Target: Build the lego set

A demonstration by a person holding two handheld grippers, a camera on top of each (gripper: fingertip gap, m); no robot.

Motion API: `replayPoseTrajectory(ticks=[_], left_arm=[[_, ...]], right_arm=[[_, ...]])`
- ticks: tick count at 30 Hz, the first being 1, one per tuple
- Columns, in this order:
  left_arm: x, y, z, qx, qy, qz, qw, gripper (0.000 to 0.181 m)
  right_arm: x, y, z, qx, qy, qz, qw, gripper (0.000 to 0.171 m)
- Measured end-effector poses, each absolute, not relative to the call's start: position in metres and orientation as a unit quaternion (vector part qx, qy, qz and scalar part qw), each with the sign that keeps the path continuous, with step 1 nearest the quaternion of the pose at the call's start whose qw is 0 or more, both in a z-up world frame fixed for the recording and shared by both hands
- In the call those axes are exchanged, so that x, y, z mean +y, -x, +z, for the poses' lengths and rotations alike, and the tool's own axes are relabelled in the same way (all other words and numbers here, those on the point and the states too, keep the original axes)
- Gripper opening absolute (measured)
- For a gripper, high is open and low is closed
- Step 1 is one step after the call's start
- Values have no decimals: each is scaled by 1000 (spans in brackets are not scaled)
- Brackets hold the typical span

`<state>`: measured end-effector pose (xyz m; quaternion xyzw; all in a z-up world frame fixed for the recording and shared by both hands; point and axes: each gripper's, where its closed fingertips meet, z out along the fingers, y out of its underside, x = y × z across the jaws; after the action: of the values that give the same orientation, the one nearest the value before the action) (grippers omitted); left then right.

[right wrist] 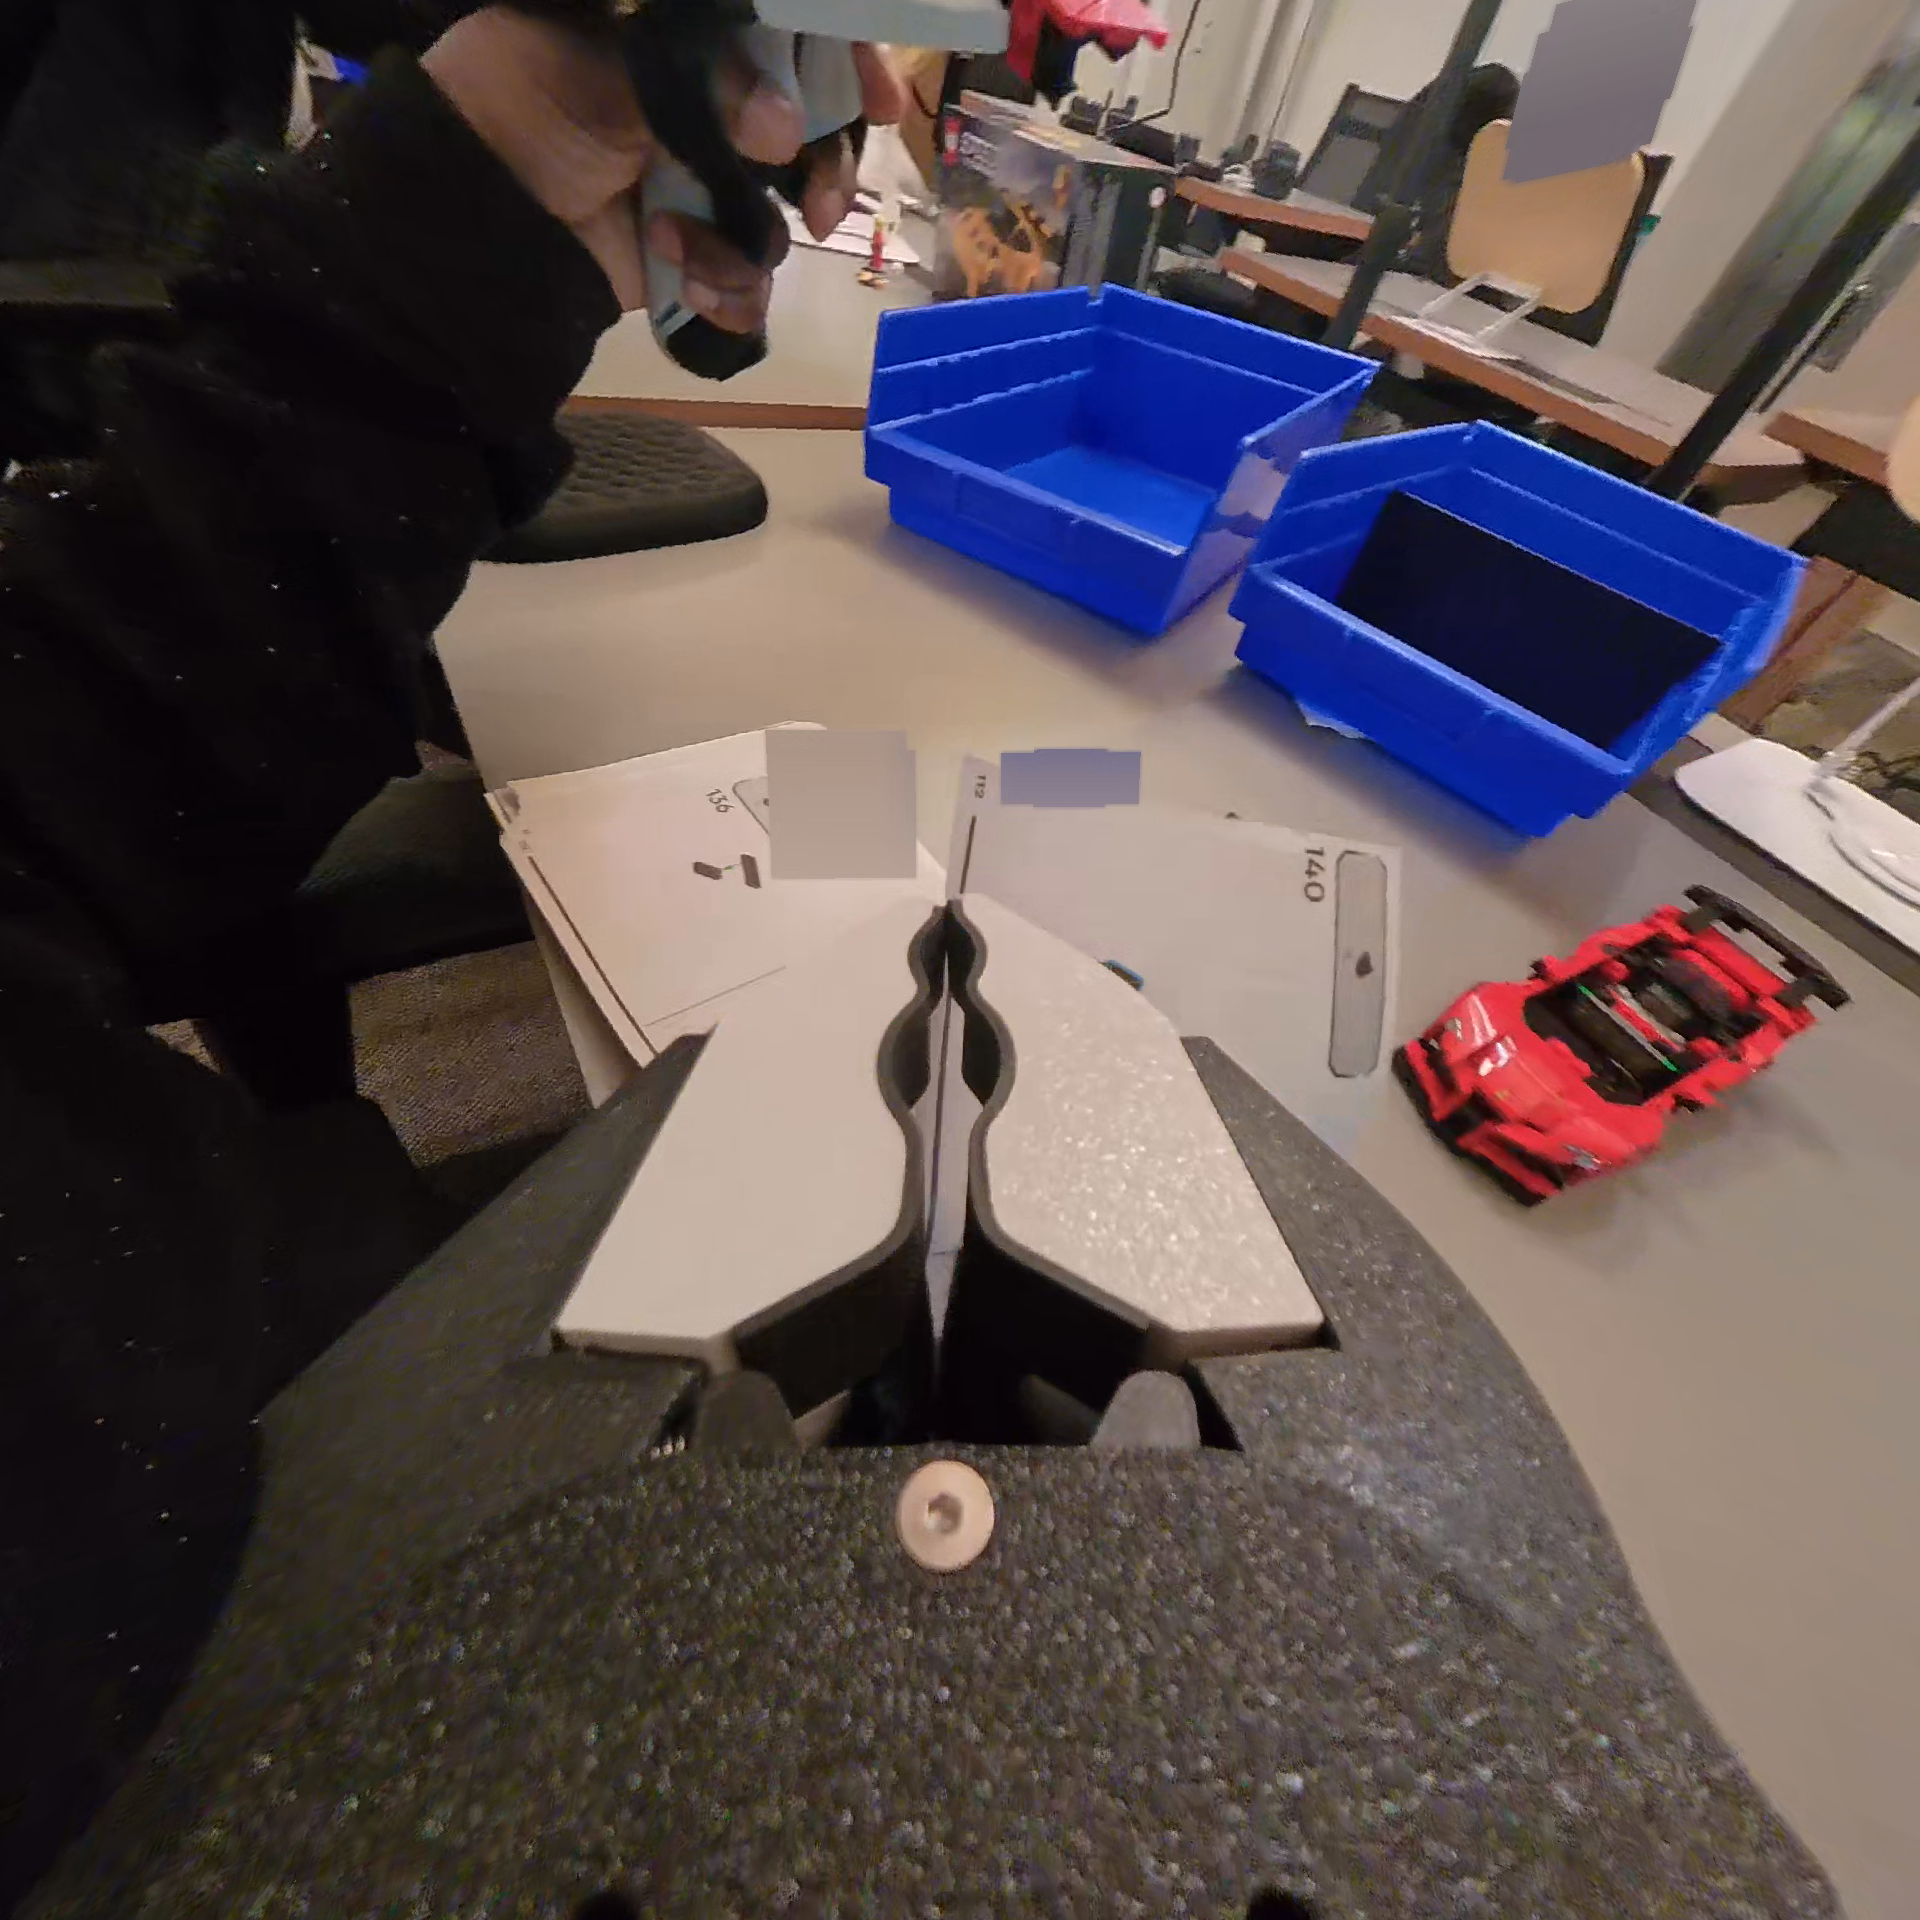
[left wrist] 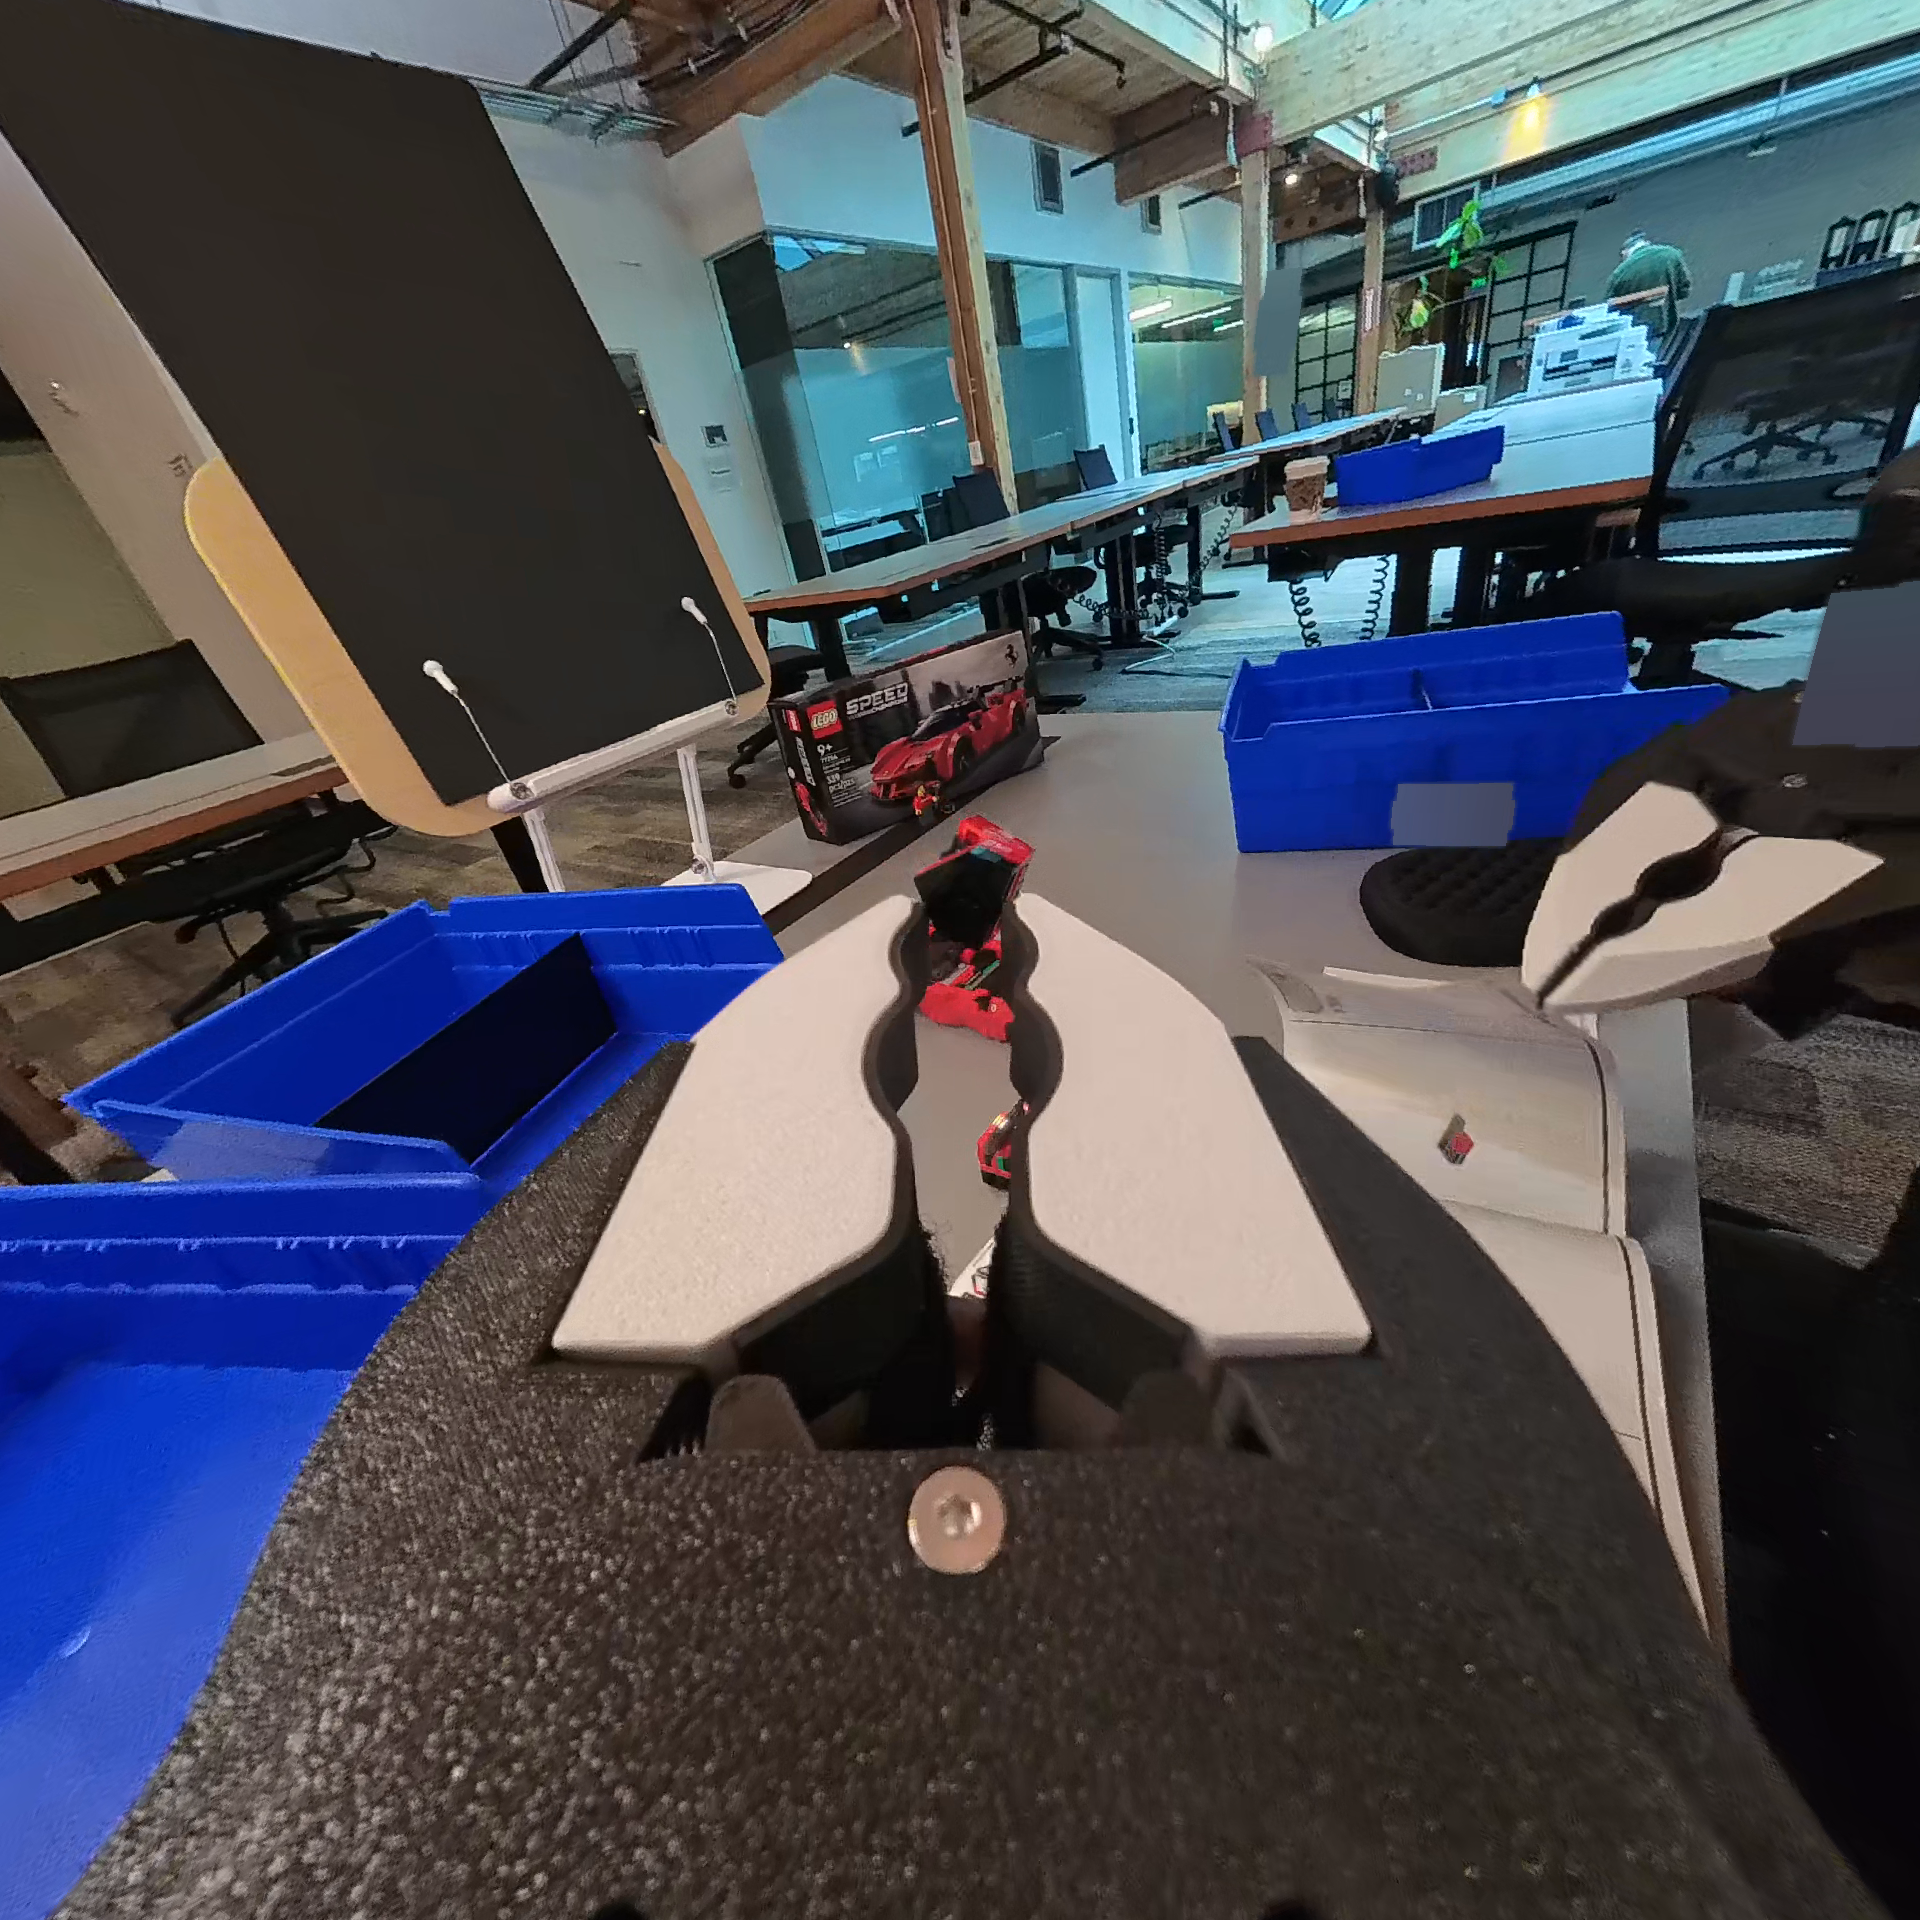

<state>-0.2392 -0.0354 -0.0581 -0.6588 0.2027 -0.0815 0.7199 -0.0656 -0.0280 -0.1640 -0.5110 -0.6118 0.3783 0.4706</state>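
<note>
Pinches a red-and-black lego piece [left wrist: 971,883] in the left hand-held gripper [left wrist: 968,914], lifted clear of the red car [right wrist: 1600,1049] at 3 o'clock on the bench [right wrist: 727,644], probably ready for fitting. Clamps the right hand-held gripper [right wrist: 948,920] on a booklet page [right wrist: 964,852], apparently to turn it.

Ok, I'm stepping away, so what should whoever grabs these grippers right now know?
Left gripper: shut on a red-and-black piece, raised off the table.
Right gripper: shut on a page of the manual.
Red car: on the table beside the manual, looks nearly complete.
Small loose piece: on the manual.
Left: probably fit the held piece, then follow the manual.
</note>
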Motion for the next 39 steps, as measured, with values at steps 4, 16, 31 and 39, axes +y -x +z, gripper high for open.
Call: replayPoseTrajectory(ticks=[4,16,31,39], left_arm=[[-32,237,-60,205,662,-83,716,13],[-23,227,-65,215,668,-89,706,13],[-13,111,-103,259,633,-164,711,13],[4,76,-132,253,641,-203,696,13]], right_arm=[[-23,58,-164,-593,518,392,475,0],[-9,44,-174,-564,541,392,485,0],[18,8,-210,-511,615,361,479,0],[27,-17,-235,-531,655,325,428,3]])
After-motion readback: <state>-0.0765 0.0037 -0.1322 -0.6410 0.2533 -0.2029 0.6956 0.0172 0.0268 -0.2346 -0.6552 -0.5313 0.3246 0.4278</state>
